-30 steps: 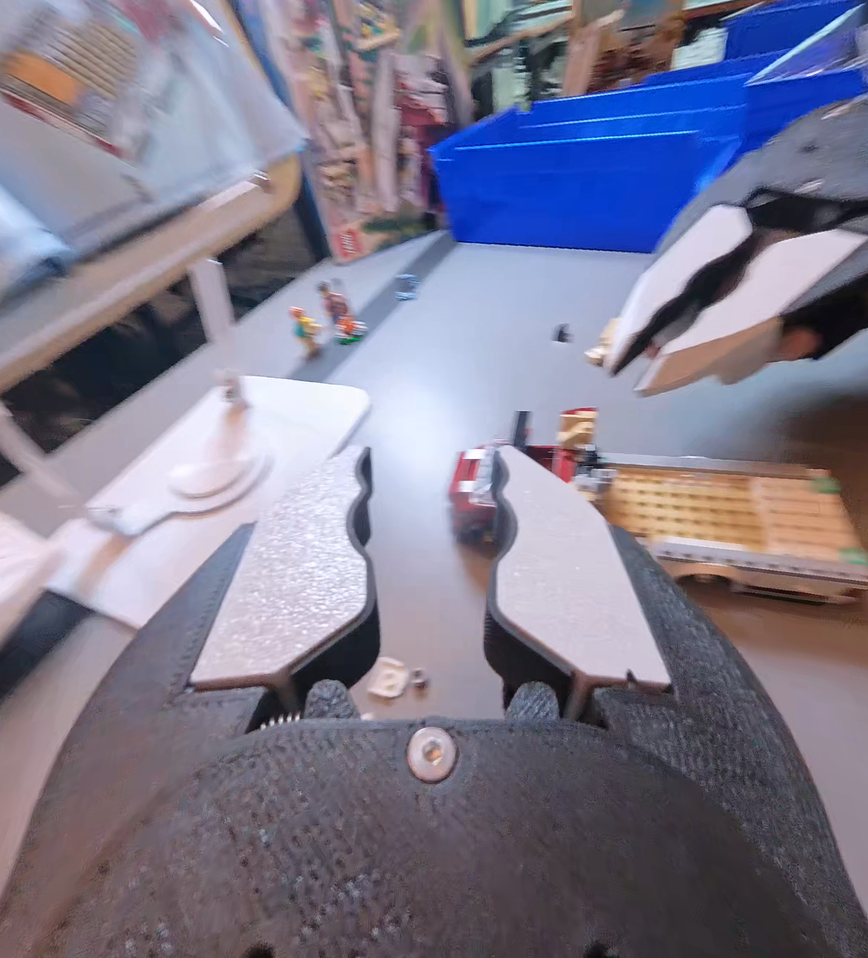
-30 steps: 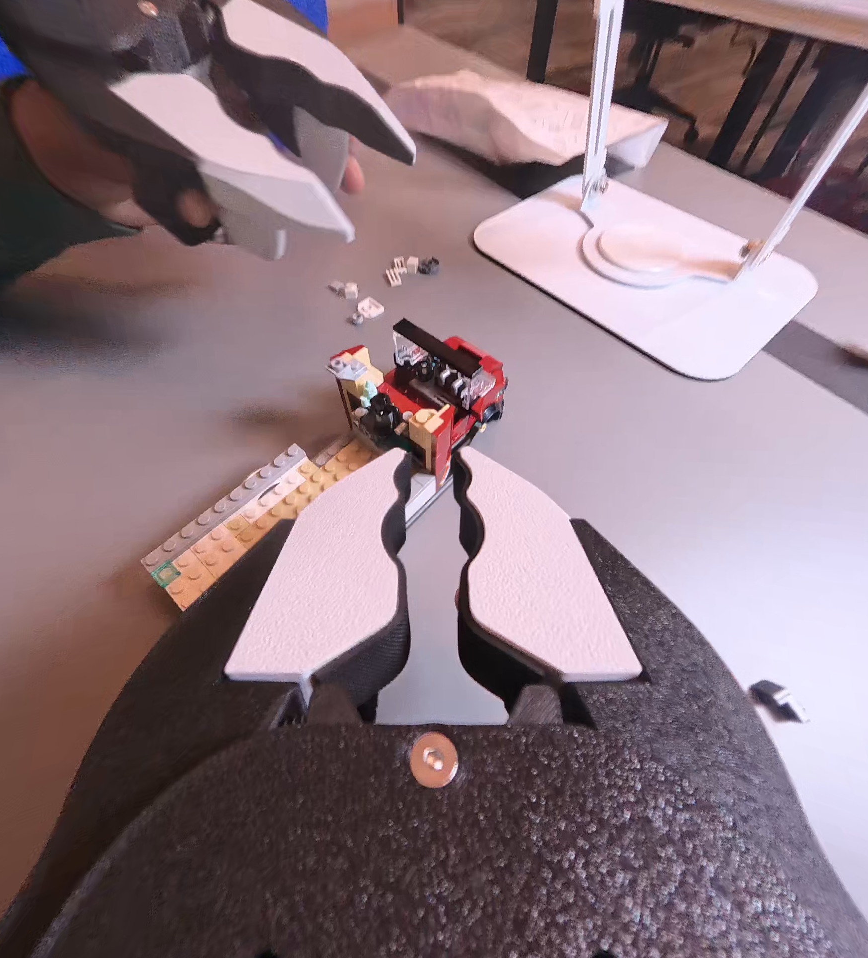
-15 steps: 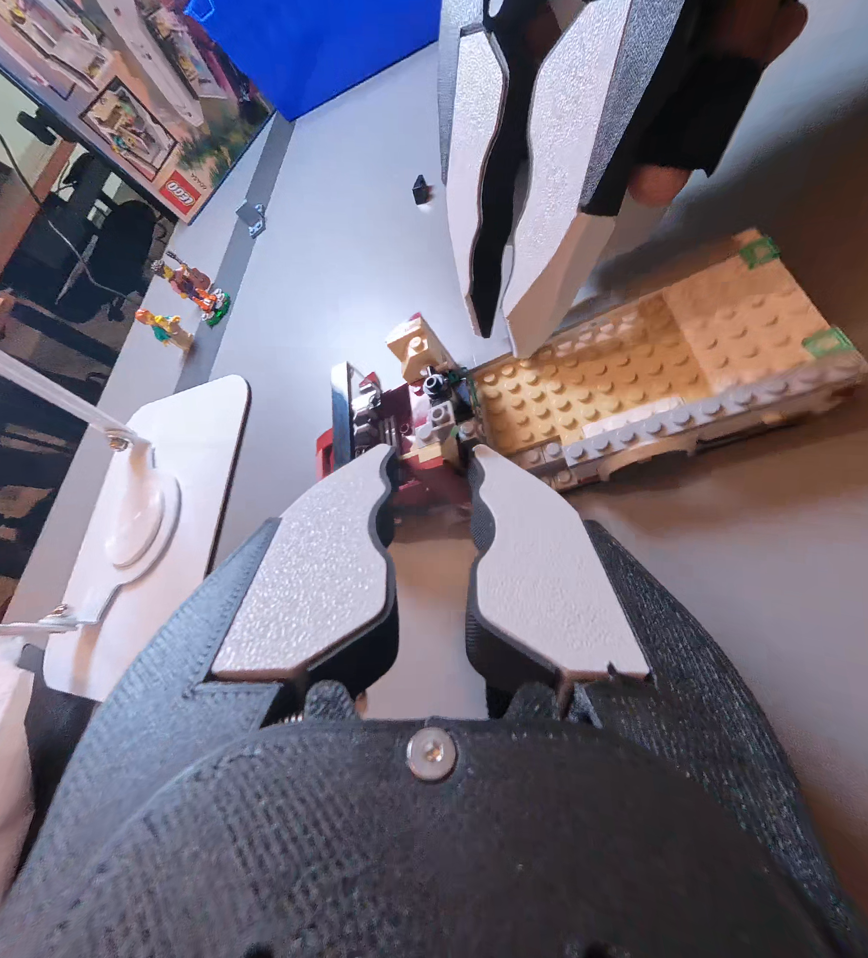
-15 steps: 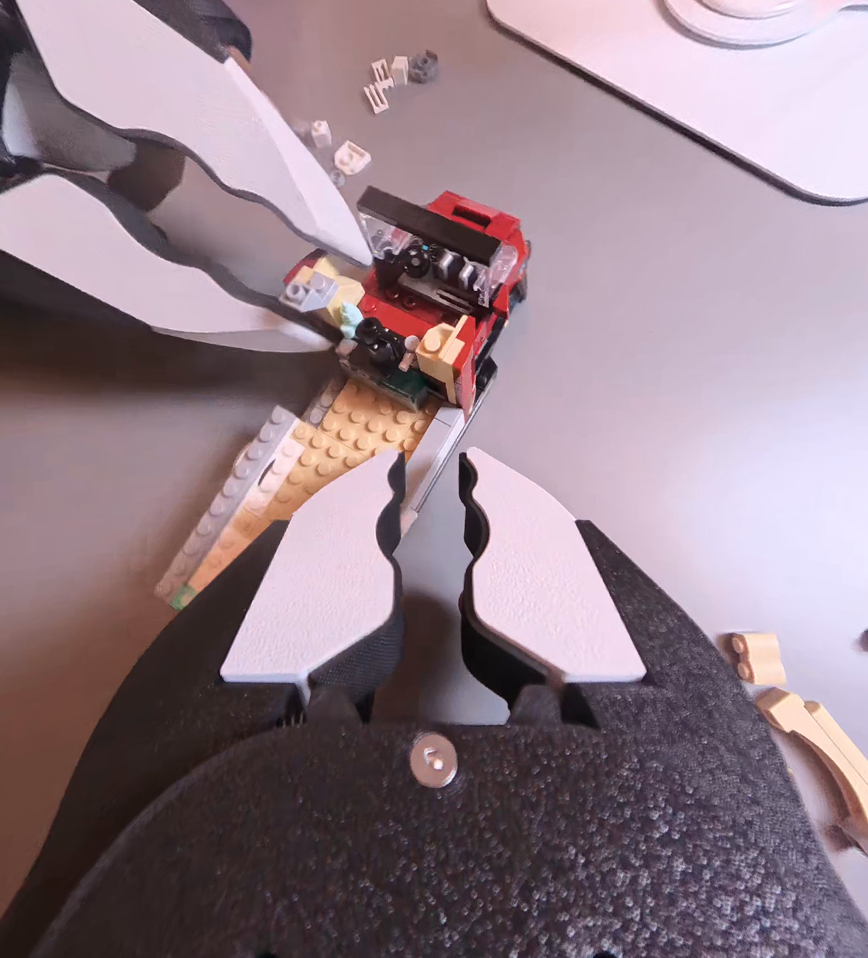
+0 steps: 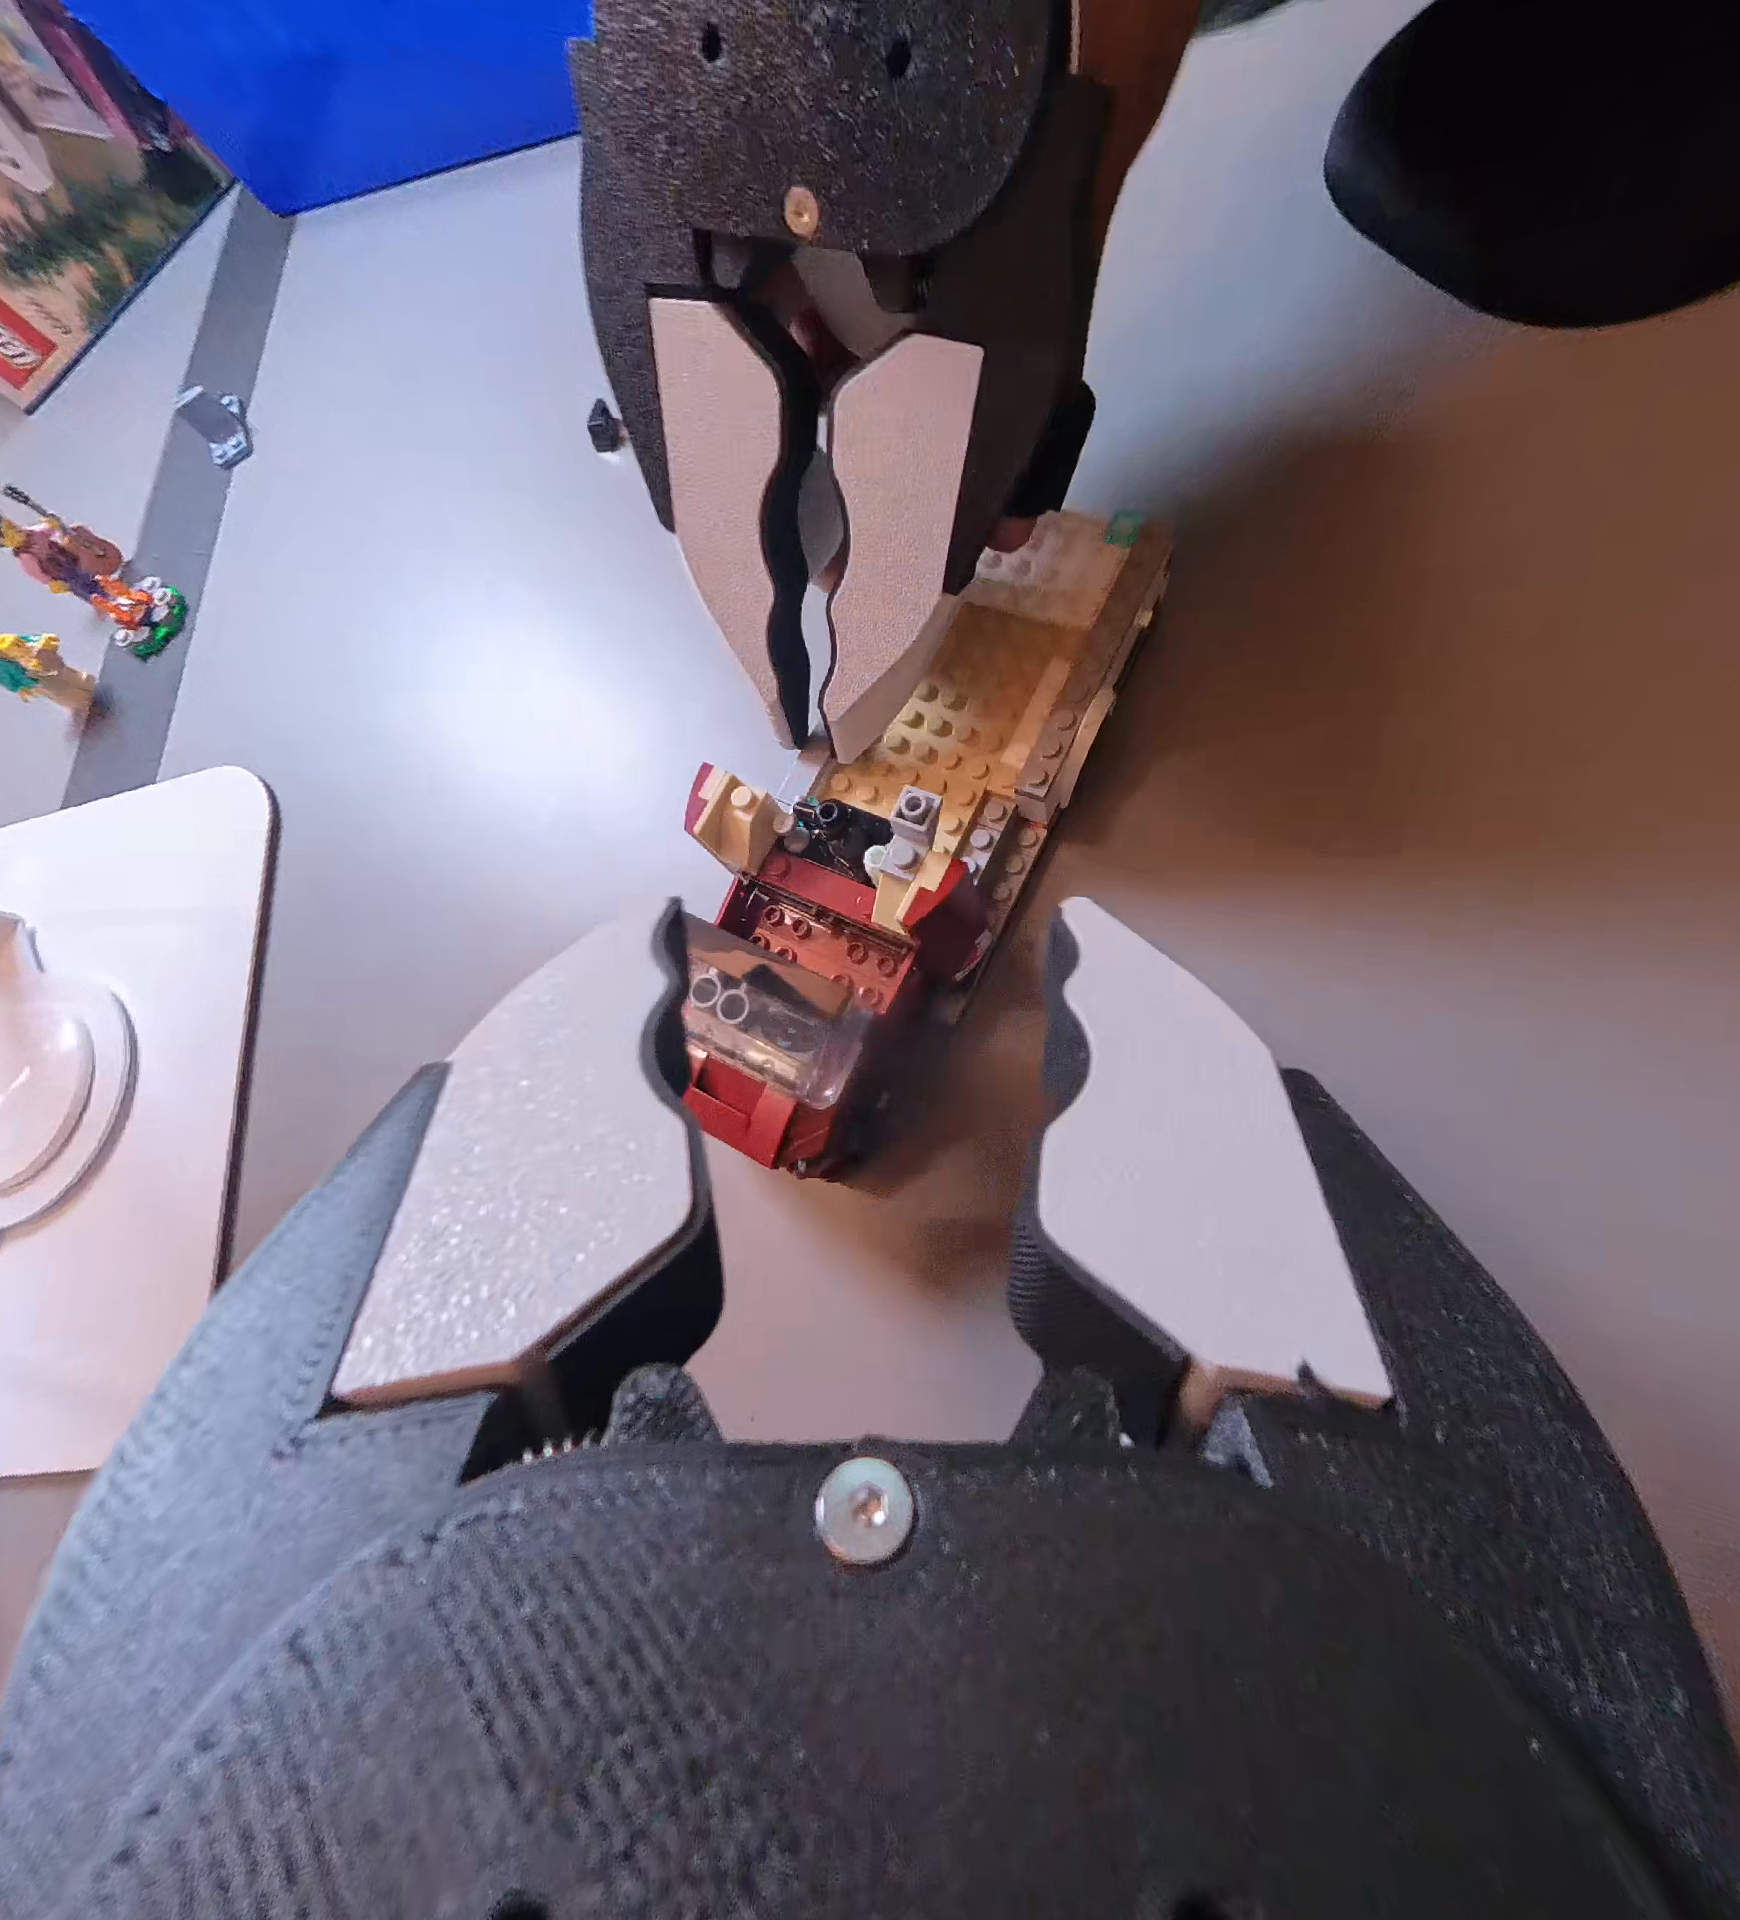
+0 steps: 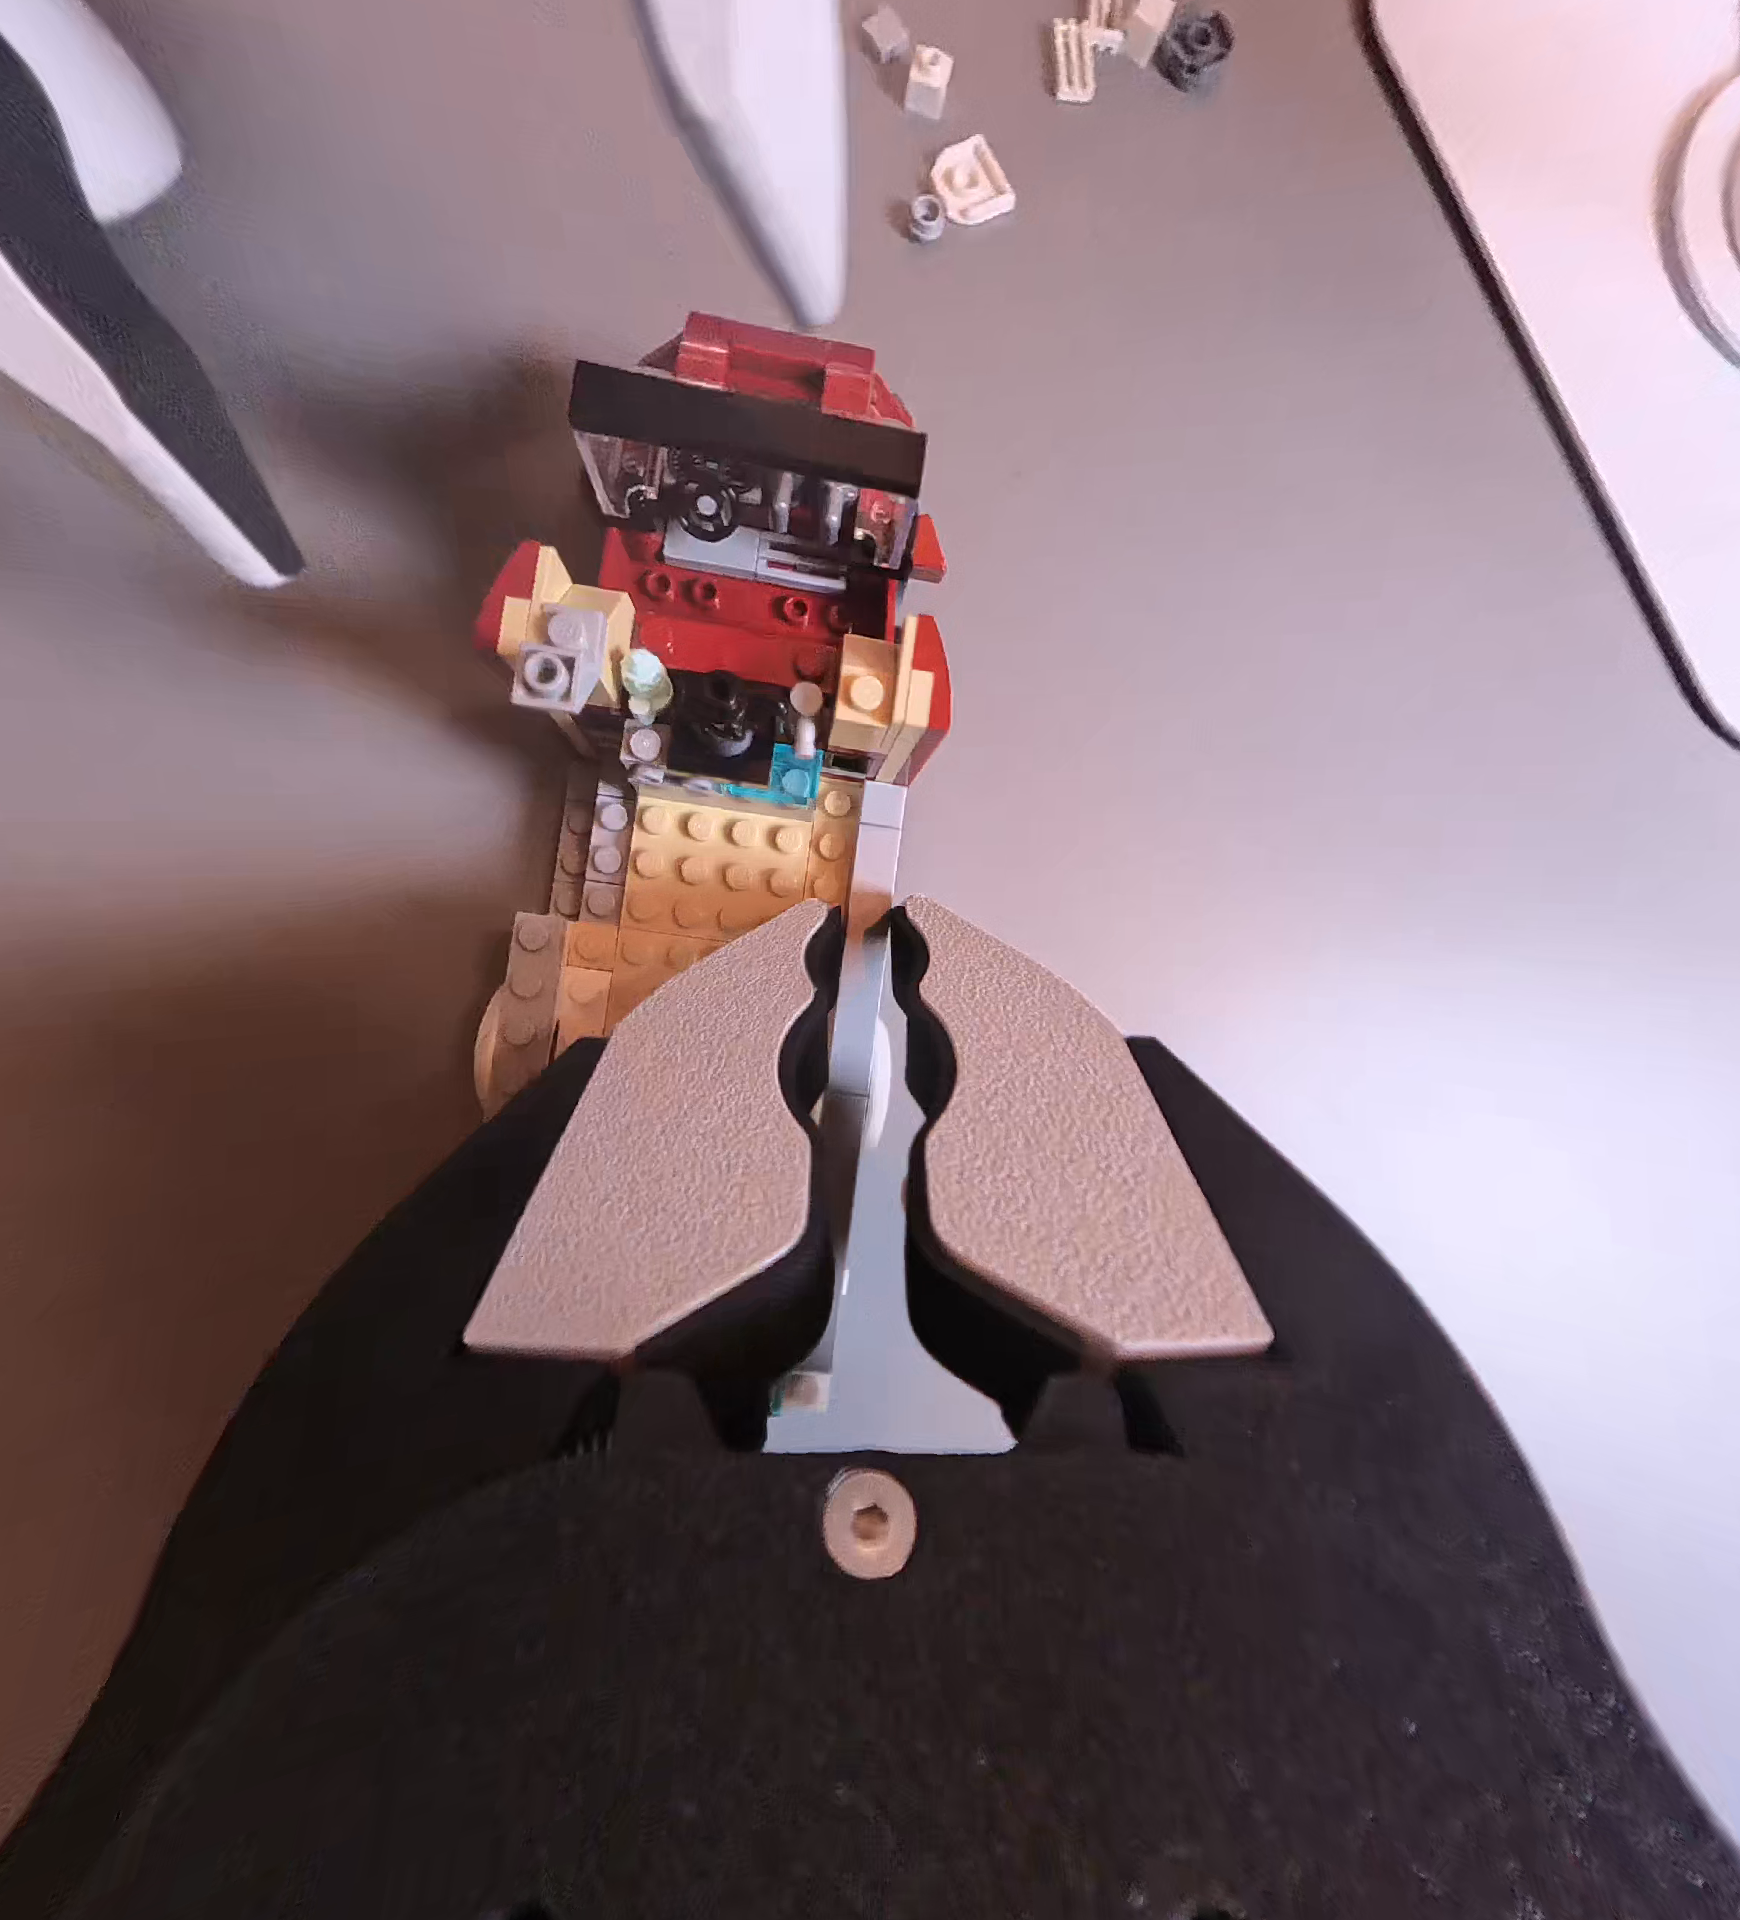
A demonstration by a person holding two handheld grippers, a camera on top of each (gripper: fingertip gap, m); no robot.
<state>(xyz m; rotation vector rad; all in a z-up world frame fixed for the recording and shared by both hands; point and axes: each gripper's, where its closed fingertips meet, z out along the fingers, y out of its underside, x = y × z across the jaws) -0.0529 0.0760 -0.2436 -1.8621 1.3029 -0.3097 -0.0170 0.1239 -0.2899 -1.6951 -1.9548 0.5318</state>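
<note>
A toy brick truck lies on the grey table, with a dark red cab (image 5: 804,997) and a tan studded bed (image 5: 991,686). My left gripper (image 5: 871,935) is open wide, with the cab between its fingers. The cab lies close against the left finger (image 5: 575,1122) and clear of the right one. My right gripper (image 6: 864,916) is shut on the grey smooth strip (image 6: 876,842) along the edge of the bed (image 6: 710,862). It also shows in the left wrist view (image 5: 814,727), tips down on that edge. The right wrist view shows the cab (image 6: 741,603) and the left gripper (image 6: 539,442) straddling it.
A white lamp base (image 5: 118,1039) lies to the left of the truck and shows in the right wrist view (image 6: 1572,312). Small loose bricks (image 6: 970,177) lie beyond the cab. Minifigures (image 5: 45,655), a blue bin (image 5: 346,83) and a printed box (image 5: 14,208) stand farther off. The left gripper's tips are roughly 8 cm from the right gripper's.
My left jaws have opened wide and come down around the cab. My right gripper has moved forward over the bed and closed on its grey edge strip.
</note>
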